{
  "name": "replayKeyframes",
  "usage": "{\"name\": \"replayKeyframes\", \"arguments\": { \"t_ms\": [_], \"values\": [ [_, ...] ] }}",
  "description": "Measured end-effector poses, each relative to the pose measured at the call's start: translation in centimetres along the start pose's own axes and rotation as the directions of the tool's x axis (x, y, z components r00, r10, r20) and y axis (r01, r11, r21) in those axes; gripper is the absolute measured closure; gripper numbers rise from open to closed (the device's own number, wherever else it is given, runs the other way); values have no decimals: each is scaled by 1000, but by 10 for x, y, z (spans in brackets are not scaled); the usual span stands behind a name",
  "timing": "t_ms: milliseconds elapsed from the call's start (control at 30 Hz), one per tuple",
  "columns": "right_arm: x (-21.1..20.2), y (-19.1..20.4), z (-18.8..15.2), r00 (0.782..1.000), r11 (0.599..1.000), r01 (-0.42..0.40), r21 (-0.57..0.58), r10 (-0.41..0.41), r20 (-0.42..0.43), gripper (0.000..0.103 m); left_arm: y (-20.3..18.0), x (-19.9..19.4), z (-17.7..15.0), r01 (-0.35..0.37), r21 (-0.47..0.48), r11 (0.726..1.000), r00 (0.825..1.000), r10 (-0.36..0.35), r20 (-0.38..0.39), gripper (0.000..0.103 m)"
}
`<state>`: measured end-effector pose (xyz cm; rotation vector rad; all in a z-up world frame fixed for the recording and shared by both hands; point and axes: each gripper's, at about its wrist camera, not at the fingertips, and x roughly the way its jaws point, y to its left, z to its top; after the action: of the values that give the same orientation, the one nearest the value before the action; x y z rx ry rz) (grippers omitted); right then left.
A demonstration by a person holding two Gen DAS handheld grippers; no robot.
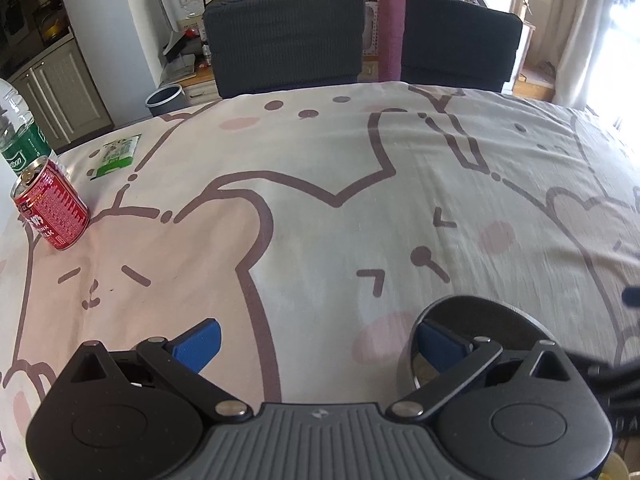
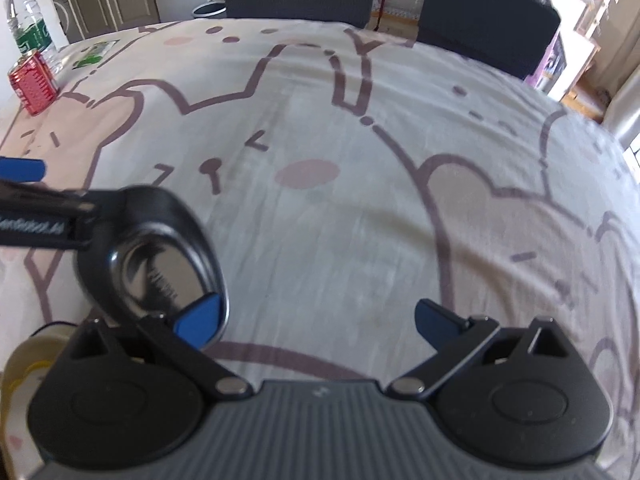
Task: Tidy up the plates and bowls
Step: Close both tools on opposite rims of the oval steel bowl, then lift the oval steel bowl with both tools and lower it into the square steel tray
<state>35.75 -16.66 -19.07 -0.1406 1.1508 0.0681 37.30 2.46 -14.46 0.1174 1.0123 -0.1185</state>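
Observation:
A dark metal bowl [image 1: 500, 320] sits on the cartoon-print tablecloth [image 1: 320, 200], just behind my left gripper's right finger. My left gripper [image 1: 320, 344] is open wide, with only cloth between its blue pads. In the right wrist view the same bowl [image 2: 160, 264] lies at the lower left, partly behind my right gripper's left pad. The left gripper's black arm reaches over the bowl's rim from the left, and one of its blue fingers [image 2: 20, 170] shows at the edge. My right gripper [image 2: 318, 322] is open and holds nothing. A pale yellow dish [image 2: 24, 360] peeks in at the bottom left corner, mostly hidden.
A red can [image 1: 52, 208] and a clear water bottle [image 1: 20, 136] stand at the table's left edge. A green packet [image 1: 116, 156] lies behind them. Two dark chairs [image 1: 284, 36] stand at the far side.

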Motion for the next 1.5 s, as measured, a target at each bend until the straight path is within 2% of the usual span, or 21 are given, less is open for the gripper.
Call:
{"name": "replayKeyframes", "arguments": {
  "t_ms": [100,133,200,267,300,367,433,500,600,733,967,1100,1200,1233,1300,1333,1367,1500],
  "values": [
    [-1,2,2,998,999,48,-21,-48,35,0,4,-6,-1,29,-6,1000,1000,-29,-5,2],
    [-1,3,3,996,997,71,-34,-69,47,0,5,-8,-1,46,-10,999,999,-46,-7,7],
    [-1,5,3,994,994,98,-57,-95,62,0,7,-12,-1,73,-24,997,997,-74,-10,21],
    [-2,5,4,995,995,85,-55,-82,51,1,9,-14,-1,70,-32,997,997,-71,-16,46],
    [-2,4,5,996,996,77,-51,-75,41,3,12,-15,-2,71,-37,997,997,-72,-19,50],
    [-2,3,6,999,998,49,-43,-48,23,12,17,-14,-3,77,-56,996,997,-78,-20,66],
    [-1,2,8,1000,1000,-9,-27,8,-24,33,20,-14,-3,93,-73,993,995,-95,-25,73],
    [0,2,8,997,998,-55,-10,55,-56,47,23,-15,-4,130,-96,987,991,-133,-21,75],
    [0,6,8,996,997,-69,-20,68,-59,48,22,-21,-2,178,-117,977,984,-179,4,75],
    [1,8,8,995,997,-81,-15,80,-55,47,13,-27,0,277,-121,953,961,-277,15,71],
    [0,3,8,990,993,-116,21,117,-72,48,-8,-18,-3,262,-56,963,963,-265,-45,66],
    [-2,0,9,981,984,-172,55,176,-83,69,-10,-12,-5,237,-43,971,969,-239,-67,67],
    [-2,2,9,974,977,-204,57,209,-88,83,-11,-8,-7,224,-30,974,971,-226,-82,70],
    [-3,3,9,972,976,-213,53,217,-86,89,-11,-8,-7,221,-26,975,971,-222,-87,75],
    [-5,5,9,971,974,-224,44,227,-80,91,-12,-7,-7,226,-26,974,969,-228,-92,83],
    [-6,6,9,971,974,-225,38,228,-75,92,-12,-7,-7,233,-30,972,968,-235,-92,91],
    [-7,7,9,971,973,-226,35,228,-68,92,-13,-8,-7,237,-32,971,967,-239,-88,96],
    [-11,5,11,974,975,-222,35,223,-38,94,-16,-18,-4,232,-39,972,971,-234,-52,97]
  ]
}}
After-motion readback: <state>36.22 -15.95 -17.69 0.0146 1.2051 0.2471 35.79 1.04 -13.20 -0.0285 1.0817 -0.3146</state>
